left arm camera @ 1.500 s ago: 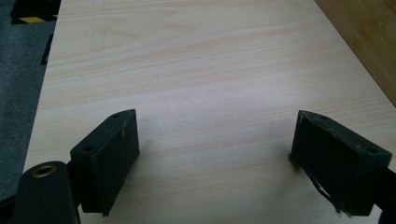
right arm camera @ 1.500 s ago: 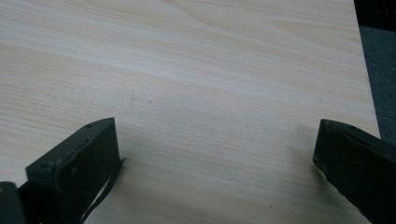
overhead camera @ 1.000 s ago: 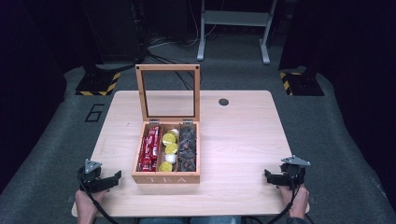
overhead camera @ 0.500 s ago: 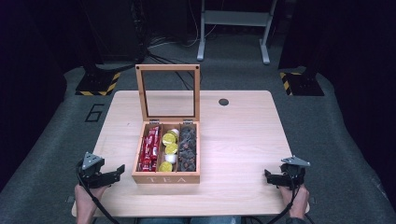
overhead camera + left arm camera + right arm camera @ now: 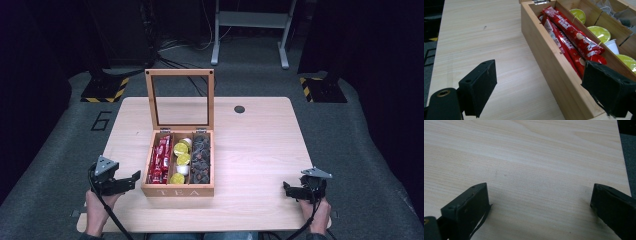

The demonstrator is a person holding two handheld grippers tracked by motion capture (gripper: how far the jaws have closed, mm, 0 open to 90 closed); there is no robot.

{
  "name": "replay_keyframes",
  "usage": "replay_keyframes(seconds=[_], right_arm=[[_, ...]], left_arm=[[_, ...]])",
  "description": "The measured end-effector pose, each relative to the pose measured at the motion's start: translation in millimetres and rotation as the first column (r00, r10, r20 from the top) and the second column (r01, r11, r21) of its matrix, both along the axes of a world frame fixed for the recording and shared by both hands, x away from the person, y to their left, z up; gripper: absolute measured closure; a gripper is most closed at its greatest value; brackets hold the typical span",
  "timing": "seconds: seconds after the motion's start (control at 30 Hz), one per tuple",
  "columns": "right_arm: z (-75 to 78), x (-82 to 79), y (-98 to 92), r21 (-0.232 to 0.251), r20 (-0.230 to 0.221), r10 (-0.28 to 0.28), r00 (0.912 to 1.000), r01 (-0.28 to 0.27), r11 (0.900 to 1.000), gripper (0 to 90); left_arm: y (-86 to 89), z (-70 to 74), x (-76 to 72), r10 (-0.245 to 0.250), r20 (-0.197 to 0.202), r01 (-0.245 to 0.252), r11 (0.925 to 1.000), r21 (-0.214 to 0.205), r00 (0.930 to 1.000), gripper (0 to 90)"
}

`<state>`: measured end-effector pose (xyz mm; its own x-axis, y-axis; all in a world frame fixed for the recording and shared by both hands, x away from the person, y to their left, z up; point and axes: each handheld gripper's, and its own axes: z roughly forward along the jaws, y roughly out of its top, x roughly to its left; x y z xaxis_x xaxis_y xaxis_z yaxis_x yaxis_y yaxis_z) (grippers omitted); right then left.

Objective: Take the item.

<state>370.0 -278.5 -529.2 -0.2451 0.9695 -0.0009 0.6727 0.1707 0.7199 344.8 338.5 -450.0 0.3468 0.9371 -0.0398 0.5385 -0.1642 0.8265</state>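
Three compartments divide the wooden tea box [image 5: 178, 190], which sits at the middle of a pale wood-grain table [image 5: 260, 145] with its glass-paned lid [image 5: 180, 98] standing upright at the far side. Grey carpet surrounds the table, with a white "6" on the floor to the left, black-and-yellow striped bases at the far corners, and a grey metal stand in the dark room behind. A small dark round hole [image 5: 239, 109] lies in the tabletop near the far edge, right of the lid. Red stick sachets [image 5: 571, 35] fill the box's left compartment, lying lengthwise and stacked; yellow-lidded capsules [image 5: 180, 148] and a white cup fill the middle one; dark wrapped pieces [image 5: 201, 157] fill the right one. The left gripper [image 5: 131, 178] is held just beside the box's left front corner, near the table's near edge, its jaws wide open and holding nothing; in the left gripper view the box's left wall runs between them toward the right jaw. The right gripper [image 5: 287, 189] hovers low near the table's near right corner, well apart from the box, jaws spread open over bare wood. Broad bare tabletop lies on both sides of the box and behind it to the right.
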Motion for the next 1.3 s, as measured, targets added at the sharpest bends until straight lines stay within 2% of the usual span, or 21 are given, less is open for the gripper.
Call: replay_keyframes(seconds=[0.37,0.53,0.83,0.87,1.03,1.1,1.2,1.23,1.3], right_arm=[[-0.1,0.1,-0.3,-0.001,0.002,0.002,1.0000,-0.002,1.0000,1.4],[-0.1,0.0,-0.2,-0.002,0.003,0.002,1.0000,-0.002,1.0000,1.4],[-0.2,0.1,-0.3,0.000,0.003,0.003,1.0000,-0.003,1.0000,1.4],[-0.2,0.0,-0.1,-0.001,0.005,0.001,1.0000,-0.001,1.0000,1.4],[-0.1,-0.2,0.2,-0.003,0.004,0.000,1.0000,0.000,1.0000,1.4],[-0.1,-0.2,0.2,-0.003,0.005,0.000,1.0000,0.000,1.0000,1.4],[-0.1,-0.2,0.1,-0.003,0.005,0.000,1.0000,0.000,1.0000,1.4],[-0.2,-0.2,0.1,-0.003,0.006,0.000,1.0000,0.000,1.0000,1.4],[-0.1,-0.3,0.1,-0.003,0.005,0.000,1.0000,0.001,1.0000,1.4]], left_arm=[[-20.9,5.3,14.0,-0.048,-0.003,0.048,0.9988,0.005,0.9988,11.9],[-32.0,10.2,24.6,-0.077,-0.023,0.077,0.9970,0.008,0.9968,12.5],[-48.8,16.8,40.3,-0.105,-0.021,0.105,0.9944,0.010,0.9943,13.4],[-53.8,20.1,44.3,-0.126,-0.027,0.126,0.9918,0.017,0.9917,13.9],[-62.4,22.4,52.1,-0.139,-0.035,0.140,0.9899,0.020,0.9896,16.4],[-66.2,22.7,56.4,-0.140,-0.039,0.141,0.9897,0.023,0.9894,23.5],[-70.3,21.9,63.8,-0.134,-0.053,0.135,0.9903,0.030,0.9896,28.8],[-70.7,21.6,66.3,-0.137,-0.059,0.139,0.9897,0.035,0.9889,36.9],[-72.8,19.7,71.8,-0.132,-0.077,0.136,0.9894,0.050,0.9883,40.9]])
